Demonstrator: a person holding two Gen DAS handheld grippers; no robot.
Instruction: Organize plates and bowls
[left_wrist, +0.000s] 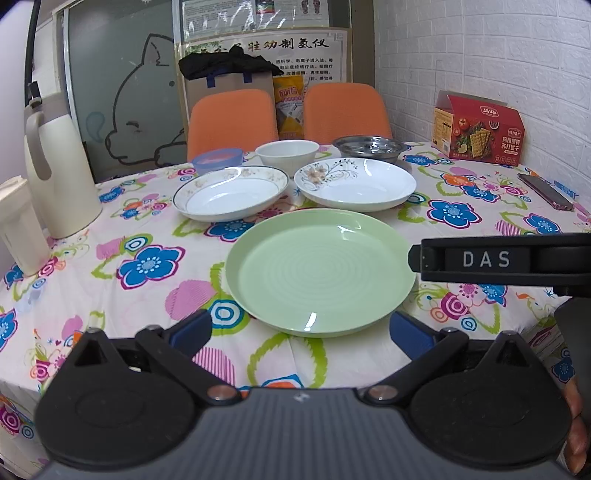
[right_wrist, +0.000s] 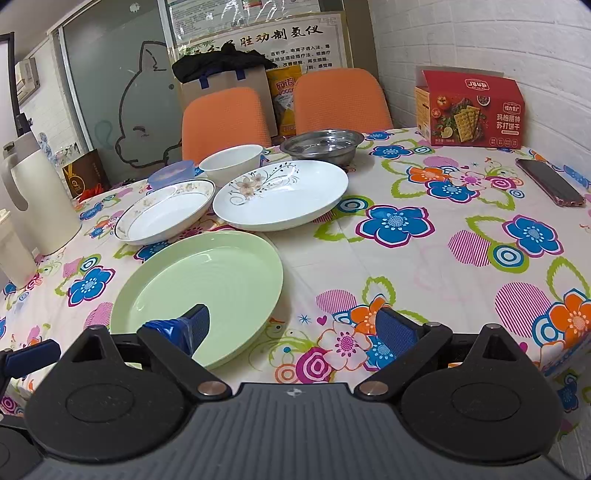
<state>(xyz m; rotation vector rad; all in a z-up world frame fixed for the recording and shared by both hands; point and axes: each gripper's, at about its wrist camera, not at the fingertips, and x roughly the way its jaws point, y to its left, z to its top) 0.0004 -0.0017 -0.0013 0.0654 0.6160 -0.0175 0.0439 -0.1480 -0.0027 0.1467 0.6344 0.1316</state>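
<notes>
A green plate (left_wrist: 319, 269) (right_wrist: 199, 291) lies nearest on the flowered tablecloth. Behind it sit a gold-rimmed white plate (left_wrist: 231, 192) (right_wrist: 164, 210) and a flower-painted white plate (left_wrist: 356, 182) (right_wrist: 280, 194). Further back stand a blue bowl (left_wrist: 218, 158) (right_wrist: 171, 173), a white bowl (left_wrist: 287, 151) (right_wrist: 232, 158) and a steel dish (left_wrist: 369, 147) (right_wrist: 322, 144). My left gripper (left_wrist: 301, 332) is open just before the green plate's near rim, holding nothing. My right gripper (right_wrist: 295, 328) is open, its left finger over the green plate's right part.
A cream thermos jug (left_wrist: 55, 166) (right_wrist: 35, 199) and a white container (left_wrist: 16, 225) stand at the left. A red cracker box (left_wrist: 478, 129) (right_wrist: 471, 110) and a phone (left_wrist: 546, 192) (right_wrist: 550, 182) lie at the right. Two orange chairs (left_wrist: 232, 118) stand behind the table.
</notes>
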